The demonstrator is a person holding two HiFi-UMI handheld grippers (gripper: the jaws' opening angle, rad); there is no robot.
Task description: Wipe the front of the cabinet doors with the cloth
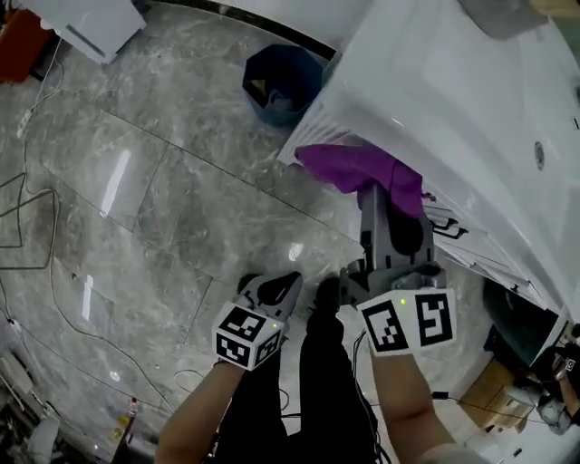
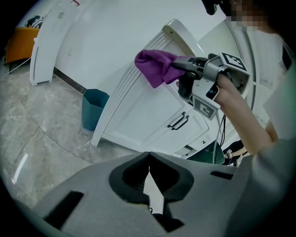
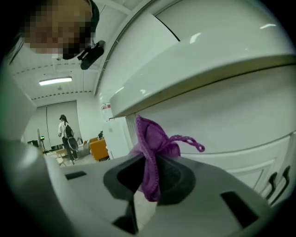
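A purple cloth (image 1: 361, 169) is pinched in my right gripper (image 1: 379, 192) and rests against the upper edge of the white cabinet door (image 1: 337, 116), just under the countertop overhang. In the right gripper view the cloth (image 3: 152, 146) bunches out between the jaws of that gripper (image 3: 150, 173), close to the door panel (image 3: 231, 115). My left gripper (image 1: 275, 290) hangs lower and to the left, over the floor and apart from the cabinet, with its jaws shut on nothing. Seen from the left gripper (image 2: 149, 172), the cloth (image 2: 155, 67) presses the top of the door (image 2: 152, 111), which has black handles (image 2: 179, 121).
A blue bin (image 1: 283, 82) stands on the marble floor beside the cabinet's left end. Cables (image 1: 27, 217) trail over the floor at the left. A white panel (image 1: 91, 27) leans at the top left. In the right gripper view a person (image 3: 67, 134) stands far off.
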